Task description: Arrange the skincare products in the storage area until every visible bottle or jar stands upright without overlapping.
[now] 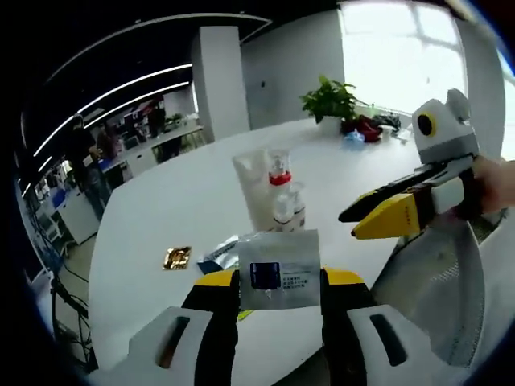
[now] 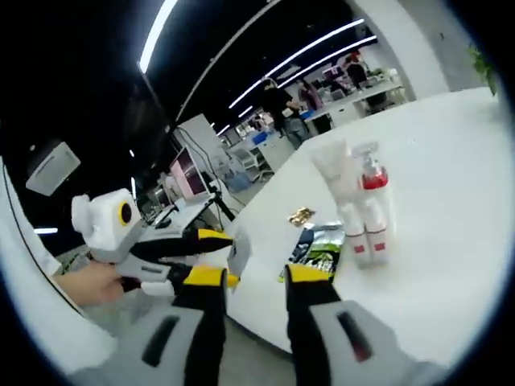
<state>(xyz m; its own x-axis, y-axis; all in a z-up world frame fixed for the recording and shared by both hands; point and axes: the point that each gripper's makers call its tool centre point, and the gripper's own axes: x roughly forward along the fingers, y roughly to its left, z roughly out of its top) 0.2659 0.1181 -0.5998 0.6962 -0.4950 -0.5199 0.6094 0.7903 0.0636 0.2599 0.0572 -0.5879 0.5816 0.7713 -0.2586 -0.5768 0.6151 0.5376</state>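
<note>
My left gripper (image 1: 279, 280) is shut on a white sachet (image 1: 278, 269) with a blue square label, held above the near edge of the white table (image 1: 185, 201). Behind it a white tube (image 1: 256, 185), a red-collared spray bottle (image 1: 279, 178) and small pale bottles (image 1: 290, 213) stand upright, close together. My right gripper (image 1: 366, 221) comes in from the right, beside them. In the right gripper view my right gripper (image 2: 257, 277) is open and holds nothing. The tube (image 2: 330, 173), spray bottle (image 2: 370, 181) and pale bottles (image 2: 366, 233) stand ahead of it. The left gripper (image 2: 213, 245) holds the sachet (image 2: 239, 251) at the left.
A gold sachet (image 1: 177, 257) and a dark packet (image 1: 217, 256) lie flat near the table's front; the packet (image 2: 318, 241) lies beside the bottles. A potted plant (image 1: 330, 100) and red items (image 1: 368, 129) sit at the far edge. A person (image 2: 282, 104) stands among desks behind.
</note>
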